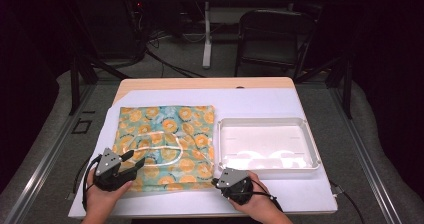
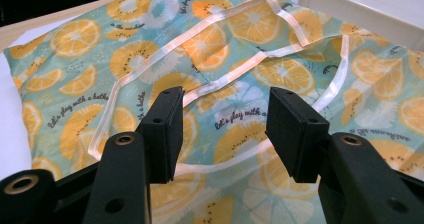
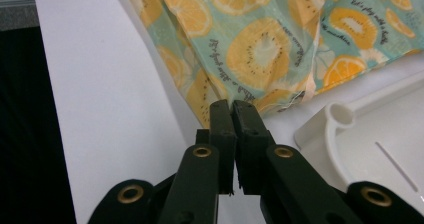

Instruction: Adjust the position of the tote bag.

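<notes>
Left hand-held gripper (image 1: 134,163): jaws wide, hovering over the cloth's near left part, pinching nothing.
Cloth (image 1: 165,139): fruit-print fabric with a pale ribbon loop (image 1: 159,149), spread flat on the left half of the desk (image 1: 310,196).
Right hand-held gripper (image 3: 232,105): jaws pressed together on the cloth's near right corner.
Tray (image 1: 312,151): white, empty, right of the cloth.
Progress: early by my reading; one corner gripped, the other not yet, cloth unmoved.

The cloth bag (image 1: 165,139) is showing a teal ground printed with orange citrus slices, white flowers and dark lettering, with pale straps (image 2: 210,21). Beside the black right gripper (image 1: 218,182), the tray (image 1: 310,149) is showing white on a white surface (image 1: 260,101).
</notes>
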The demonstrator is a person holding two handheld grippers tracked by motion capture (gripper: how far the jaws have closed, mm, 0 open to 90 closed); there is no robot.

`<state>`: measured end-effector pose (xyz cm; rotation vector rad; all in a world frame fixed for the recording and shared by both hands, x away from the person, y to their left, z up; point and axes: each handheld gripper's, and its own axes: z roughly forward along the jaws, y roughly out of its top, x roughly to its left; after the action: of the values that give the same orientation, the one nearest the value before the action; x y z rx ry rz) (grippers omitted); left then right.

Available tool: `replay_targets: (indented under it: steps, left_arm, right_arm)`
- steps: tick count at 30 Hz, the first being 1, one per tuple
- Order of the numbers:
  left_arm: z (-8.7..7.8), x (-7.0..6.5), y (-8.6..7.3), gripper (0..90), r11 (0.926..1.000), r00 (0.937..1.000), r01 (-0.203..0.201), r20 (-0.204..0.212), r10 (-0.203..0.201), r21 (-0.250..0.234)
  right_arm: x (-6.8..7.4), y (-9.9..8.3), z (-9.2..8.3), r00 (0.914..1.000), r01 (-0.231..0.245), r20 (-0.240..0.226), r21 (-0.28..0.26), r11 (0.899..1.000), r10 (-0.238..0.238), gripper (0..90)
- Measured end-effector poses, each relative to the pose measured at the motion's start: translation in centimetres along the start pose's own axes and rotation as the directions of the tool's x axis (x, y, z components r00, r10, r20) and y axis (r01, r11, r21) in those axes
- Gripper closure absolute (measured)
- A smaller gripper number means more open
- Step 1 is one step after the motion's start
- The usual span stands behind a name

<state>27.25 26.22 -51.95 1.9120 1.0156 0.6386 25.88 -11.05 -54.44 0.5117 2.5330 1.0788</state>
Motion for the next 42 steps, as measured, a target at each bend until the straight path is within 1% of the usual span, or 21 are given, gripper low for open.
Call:
replay_targets:
  steps: [3, 6, 9, 11, 14, 15, 16, 17, 19, 21, 24, 25, 26, 27, 29, 30, 32, 35, 37, 38, 42]
  left_arm:
    - [-0.3, 0.1, -0.1, 49.1, 1.0000, 0.9999, 0.001, -0.010, -0.001, 0.000]
    - [-0.8, 0.3, -0.3, 49.0, 1.0000, 0.9995, 0.007, -0.031, -0.007, -0.006]
    - [-1.3, 0.7, -0.5, 48.7, 0.9993, 0.9969, 0.038, -0.069, -0.038, -0.004]
    - [-1.9, 1.1, -0.6, 48.2, 0.9978, 0.9934, 0.065, -0.094, -0.066, -0.015]
    - [-2.7, 1.7, -0.9, 47.3, 0.9946, 0.9865, 0.101, -0.127, -0.103, -0.027]
    - [-2.9, 1.9, -1.0, 46.9, 0.9933, 0.9837, 0.113, -0.138, -0.115, -0.026]
    - [-3.1, 2.2, -1.2, 46.1, 0.9913, 0.9796, 0.131, -0.152, -0.131, -0.010]
    - [-3.2, 2.4, -1.4, 45.8, 0.9892, 0.9759, 0.147, -0.163, -0.145, 0.000]
    - [-3.5, 2.7, -1.6, 45.8, 0.9854, 0.9712, 0.171, -0.169, -0.168, 0.000]
    - [-4.0, 3.0, -1.9, 45.3, 0.9826, 0.9661, 0.185, -0.184, -0.181, 0.005]
    - [-4.8, 3.5, -2.3, 45.3, 0.9767, 0.9554, 0.215, -0.207, -0.211, -0.003]
    - [-5.1, 3.7, -2.4, 45.3, 0.9737, 0.9517, 0.228, -0.211, -0.223, -0.003]
    - [-5.2, 3.9, -2.6, 44.9, 0.9696, 0.9477, 0.245, -0.210, -0.240, -0.004]
    - [-5.4, 4.1, -2.8, 44.6, 0.9633, 0.9418, 0.268, -0.211, -0.262, 0.003]
    - [-5.7, 4.5, -3.1, 44.7, 0.9547, 0.9340, 0.297, -0.213, -0.287, 0.015]
    - [-5.8, 4.6, -3.2, 44.8, 0.9503, 0.9287, 0.311, -0.220, -0.299, 0.020]
    - [-6.1, 4.8, -3.4, 44.9, 0.9414, 0.9165, 0.337, -0.233, -0.326, 0.011]
    - [-6.5, 5.0, -3.7, 45.0, 0.9291, 0.9034, 0.370, -0.232, -0.361, -0.004]
    - [-6.7, 5.0, -3.9, 45.0, 0.9239, 0.8992, 0.383, -0.227, -0.374, -0.006]
    - [-6.9, 5.0, -4.1, 44.9, 0.9220, 0.8983, 0.387, -0.224, -0.378, -0.002]
    - [-7.2, 4.6, -4.6, 45.0, 0.9119, 0.8888, 0.410, -0.226, -0.399, 0.006]
  right_arm:
    - [-0.2, 0.3, -0.2, 1.0000, 0.000, 0.004, -0.014, 1.000, 0.000, 88.8]
    - [-0.3, 0.5, -0.2, 0.9999, -0.001, 0.011, -0.032, 0.999, 0.001, 89.3]
    - [-0.4, 0.8, -0.3, 0.9999, 0.000, 0.015, -0.051, 0.999, 0.001, 89.3]
    - [-0.4, 0.9, -0.3, 0.9998, -0.005, 0.020, -0.071, 0.997, 0.007, 89.2]
    - [-0.5, 1.2, -0.3, 0.9997, -0.002, 0.023, -0.075, 0.997, 0.004, 89.2]
    - [-0.6, 1.2, -0.2, 0.9997, -0.006, 0.022, -0.086, 0.996, 0.008, 89.2]
    - [-0.6, 1.3, -0.2, 0.9998, 0.002, 0.020, -0.080, 0.997, -0.001, 89.2]
    - [-0.6, 1.4, -0.1, 0.9998, -0.003, 0.017, -0.093, 0.996, 0.005, 89.2]
    - [-0.7, 1.6, -0.1, 0.9998, 0.008, 0.017, -0.089, 0.996, -0.006, 89.2]
    - [-0.7, 1.8, -0.1, 0.9998, 0.008, 0.019, -0.100, 0.995, -0.006, 89.1]
    - [-0.8, 2.0, 0.1, 0.9999, 0.008, 0.013, -0.115, 0.993, -0.007, 89.1]
    - [-0.8, 2.1, 0.1, 0.9998, 0.014, 0.015, -0.108, 0.994, -0.013, 89.1]
    - [-0.8, 2.2, 0.1, 0.9998, 0.015, 0.013, -0.113, 0.993, -0.013, 89.0]
    - [-0.8, 2.2, 0.2, 0.9998, 0.016, 0.012, -0.113, 0.994, -0.015, 89.0]
    - [-0.8, 2.4, 0.2, 0.9997, 0.026, 0.009, -0.113, 0.993, -0.025, 89.0]
    - [-0.7, 2.4, 0.2, 0.9996, 0.029, 0.009, -0.113, 0.993, -0.028, 88.9]
    - [-0.8, 2.5, 0.3, 0.9996, 0.029, 0.002, -0.114, 0.993, -0.029, 88.7]
    - [-0.8, 2.5, 0.5, 0.9996, 0.029, 0.002, -0.115, 0.993, -0.029, 88.6]
    - [-0.9, 2.5, 0.5, 0.9995, 0.031, 0.002, -0.111, 0.993, -0.031, 88.5]
    - [-0.9, 2.5, 0.5, 0.9996, 0.030, 0.000, -0.112, 0.993, -0.030, 88.3]
    - [-0.9, 2.5, 0.5, 0.9995, 0.030, 0.000, -0.112, 0.993, -0.030, 88.1]
